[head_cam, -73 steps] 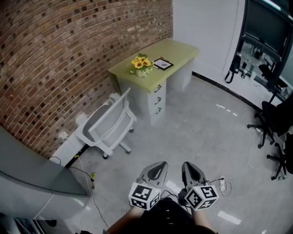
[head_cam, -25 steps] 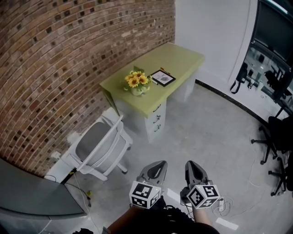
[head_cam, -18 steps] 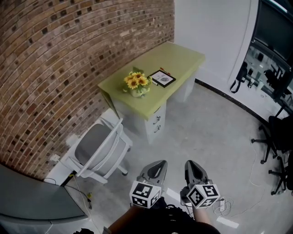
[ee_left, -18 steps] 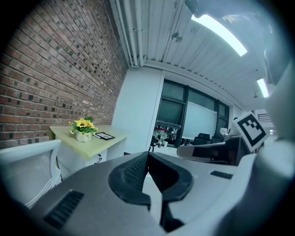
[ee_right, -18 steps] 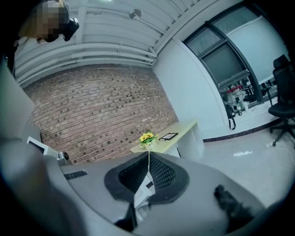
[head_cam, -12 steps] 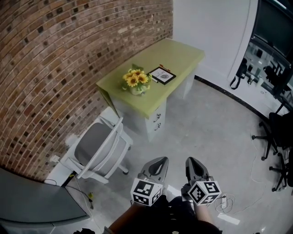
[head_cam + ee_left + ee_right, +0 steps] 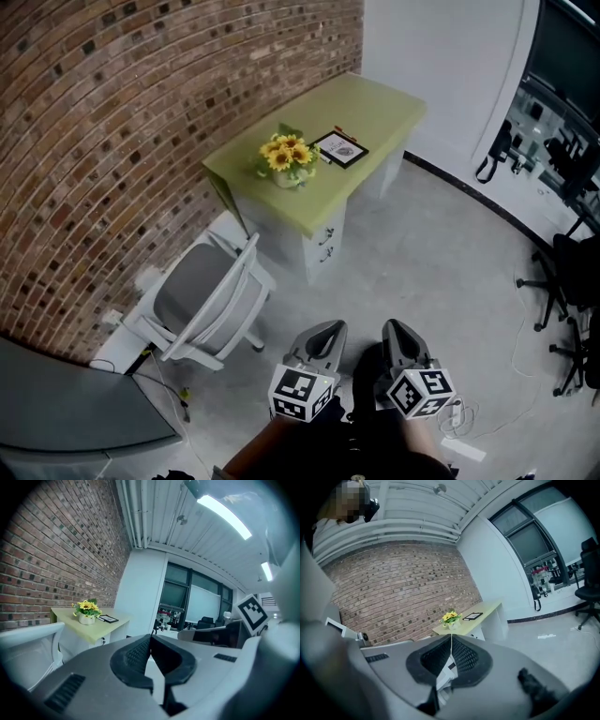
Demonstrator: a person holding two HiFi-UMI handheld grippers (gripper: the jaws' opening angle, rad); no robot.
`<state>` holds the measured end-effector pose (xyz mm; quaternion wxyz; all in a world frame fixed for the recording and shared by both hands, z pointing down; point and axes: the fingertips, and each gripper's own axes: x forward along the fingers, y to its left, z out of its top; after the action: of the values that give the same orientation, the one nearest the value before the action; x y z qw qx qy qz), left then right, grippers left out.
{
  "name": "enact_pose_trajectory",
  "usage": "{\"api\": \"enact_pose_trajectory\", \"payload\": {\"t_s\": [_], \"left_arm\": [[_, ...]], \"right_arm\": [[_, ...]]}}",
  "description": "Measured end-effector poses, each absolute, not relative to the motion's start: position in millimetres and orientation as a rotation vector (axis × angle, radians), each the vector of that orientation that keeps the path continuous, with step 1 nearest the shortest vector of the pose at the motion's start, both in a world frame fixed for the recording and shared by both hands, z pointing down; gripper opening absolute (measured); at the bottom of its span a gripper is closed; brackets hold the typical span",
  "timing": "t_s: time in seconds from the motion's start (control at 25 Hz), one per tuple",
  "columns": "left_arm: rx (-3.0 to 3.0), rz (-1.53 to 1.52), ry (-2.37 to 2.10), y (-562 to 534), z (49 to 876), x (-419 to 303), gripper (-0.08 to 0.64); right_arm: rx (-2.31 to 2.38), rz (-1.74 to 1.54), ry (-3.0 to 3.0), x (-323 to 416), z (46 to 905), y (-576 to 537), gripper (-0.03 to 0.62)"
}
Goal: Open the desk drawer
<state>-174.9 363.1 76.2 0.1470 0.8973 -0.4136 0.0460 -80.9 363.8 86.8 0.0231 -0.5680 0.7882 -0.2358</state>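
Note:
A green-topped desk (image 7: 366, 98) stands against the brick wall, well ahead of me. Its white drawer stack (image 7: 324, 246) with dark handles faces the floor side, all drawers closed. The desk (image 7: 93, 627) shows small at the left of the left gripper view, and the desk (image 7: 487, 611) sits mid-frame in the right gripper view. My left gripper (image 7: 327, 330) and right gripper (image 7: 395, 328) are held low near my body, side by side, far from the desk. Both are shut with nothing between the jaws.
A white mesh office chair (image 7: 211, 295) stands left of the drawers. On the desk are a sunflower pot (image 7: 284, 159) and a framed picture (image 7: 339, 148). Black office chairs (image 7: 567, 281) and a cable (image 7: 520, 347) lie to the right. Grey floor stretches between me and the desk.
The view has drawn closer to the desk and shifted slightly; the grippers stay shut and held low in the same pose.

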Motion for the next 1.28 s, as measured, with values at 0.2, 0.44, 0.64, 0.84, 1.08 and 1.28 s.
{"api": "enact_pose_trajectory", "payload": {"t_s": [0.2,0.44,0.64,0.84,1.08,1.28], "left_arm": [[2.565,0.134,-1.201,354.9,82.1,-173.0,0.009],[2.556,0.143,-1.203,334.1,85.6,-155.5,0.009],[2.546,0.152,-1.223,310.3,86.7,-138.4,0.009],[2.529,0.158,-1.25,280.1,88.8,-125.1,0.009],[2.512,0.182,-1.264,242.4,97.2,-109.4,0.009],[2.497,0.205,-1.28,205.7,101.6,-97.0,0.009]], "right_arm": [[-1.759,-0.743,2.44,-76.0,91.4,358.8,0.012],[-1.759,-0.736,2.433,-56.4,91.0,339.4,0.014],[-1.742,-0.749,2.445,-41.0,94.8,314.3,0.012],[-1.71,-0.771,2.468,-29.4,98.6,282.2,0.012],[-1.671,-0.791,2.49,-17.5,103.1,237.0,0.012],[-1.626,-0.823,2.521,-10.2,106.3,195.5,0.012]]}}
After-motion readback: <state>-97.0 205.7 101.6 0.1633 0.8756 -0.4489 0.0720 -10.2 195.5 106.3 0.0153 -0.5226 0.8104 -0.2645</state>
